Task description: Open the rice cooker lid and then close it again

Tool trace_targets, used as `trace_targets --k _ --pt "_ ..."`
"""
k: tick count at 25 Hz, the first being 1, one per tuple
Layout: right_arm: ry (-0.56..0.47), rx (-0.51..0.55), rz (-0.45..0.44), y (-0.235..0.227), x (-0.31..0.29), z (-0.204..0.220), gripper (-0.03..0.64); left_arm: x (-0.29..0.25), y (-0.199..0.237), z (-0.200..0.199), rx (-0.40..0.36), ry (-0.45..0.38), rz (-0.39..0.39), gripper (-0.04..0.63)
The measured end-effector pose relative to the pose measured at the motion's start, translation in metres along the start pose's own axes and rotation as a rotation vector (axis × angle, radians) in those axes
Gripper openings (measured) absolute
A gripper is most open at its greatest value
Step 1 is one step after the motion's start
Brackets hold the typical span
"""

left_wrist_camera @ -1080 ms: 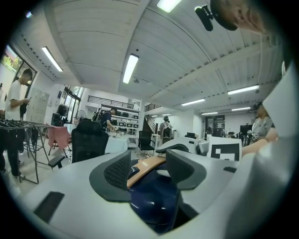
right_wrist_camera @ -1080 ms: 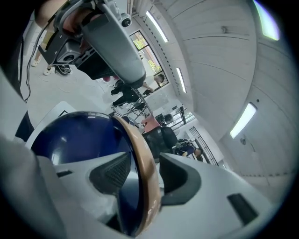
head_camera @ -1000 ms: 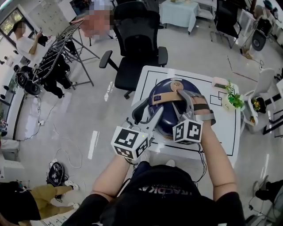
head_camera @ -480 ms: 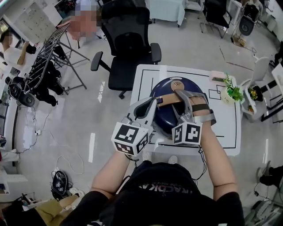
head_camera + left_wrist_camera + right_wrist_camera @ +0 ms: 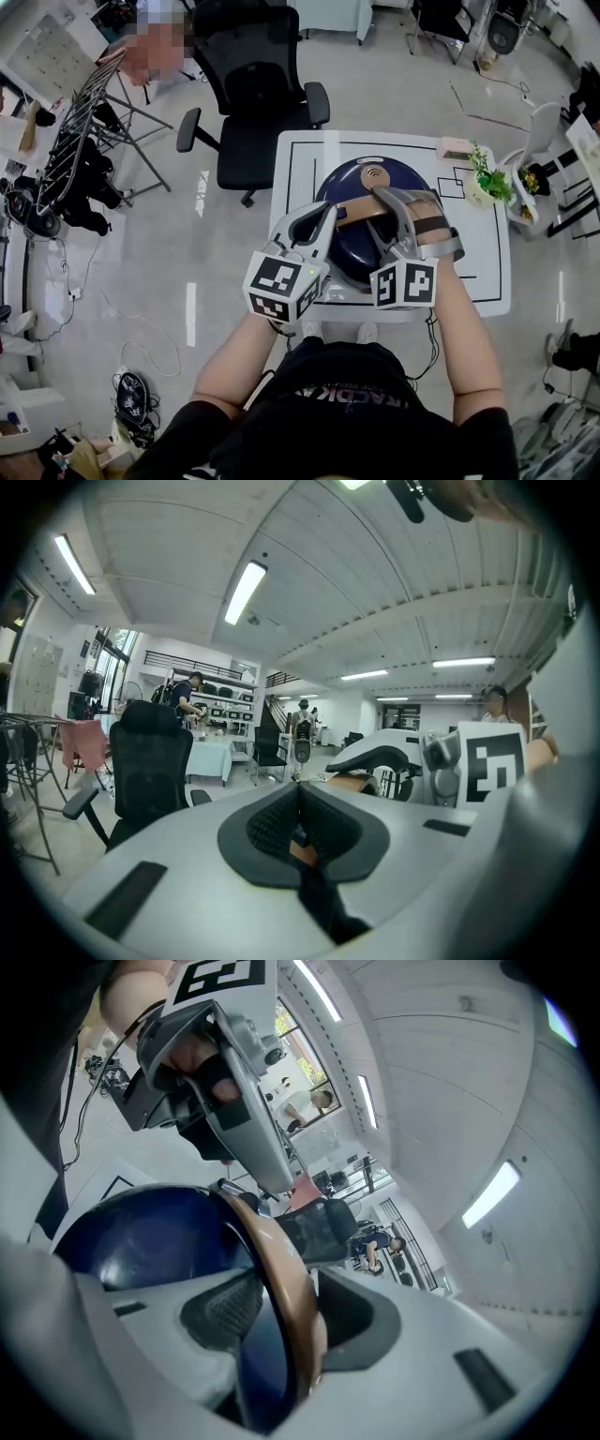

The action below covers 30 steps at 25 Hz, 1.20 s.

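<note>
On the counter (image 5: 473,267), my right hand-held gripper (image 5: 281,1321) stands spread around the rice cooker handle (image 5: 286,1260), left hand-held gripper (image 5: 300,819) pressed together; I must pinch squarely before lifting.

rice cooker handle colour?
Tan brown handle, against the navy blue rice cooker. It shows best in the right gripper view.

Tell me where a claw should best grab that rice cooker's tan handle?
Probably the middle of the tan handle, coming from the near side: it's a thin band arching over the blue lid, so jaws fit either side.
</note>
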State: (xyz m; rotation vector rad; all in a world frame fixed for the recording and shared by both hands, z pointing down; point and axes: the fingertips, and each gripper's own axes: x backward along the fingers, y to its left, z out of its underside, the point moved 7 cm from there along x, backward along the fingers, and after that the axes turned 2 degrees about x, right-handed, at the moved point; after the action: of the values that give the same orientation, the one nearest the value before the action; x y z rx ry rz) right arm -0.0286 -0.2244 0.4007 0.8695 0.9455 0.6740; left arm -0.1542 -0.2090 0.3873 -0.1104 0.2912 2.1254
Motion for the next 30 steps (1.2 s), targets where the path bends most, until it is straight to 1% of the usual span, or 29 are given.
trace_targets --k 5,11,16,20,30 --pt "0.017 -0.004 0.002 0.0005 -0.0002 -0.0004 0.184 -0.0057 0.0017 0.0046 -0.021 0.027 0.025 0.003" --pt "0.034 -0.003 0.003 0.0009 -0.0005 -0.0001 0.183 -0.0090 0.0035 0.0062 -0.037 0.013 0.041 0.003" --pt "0.047 -0.003 0.005 0.0009 -0.0005 -0.0017 0.181 -0.0079 0.0046 0.0074 -0.021 -0.002 0.051 0.002" --pt "0.062 0.000 0.008 0.0012 -0.0011 -0.0029 0.179 -0.0079 0.0064 0.0075 -0.011 0.002 0.075 0.002" --pt "0.076 -0.004 0.014 0.0013 -0.0014 -0.0030 0.179 -0.0085 0.0072 0.0070 -0.004 0.008 0.091 0.002"
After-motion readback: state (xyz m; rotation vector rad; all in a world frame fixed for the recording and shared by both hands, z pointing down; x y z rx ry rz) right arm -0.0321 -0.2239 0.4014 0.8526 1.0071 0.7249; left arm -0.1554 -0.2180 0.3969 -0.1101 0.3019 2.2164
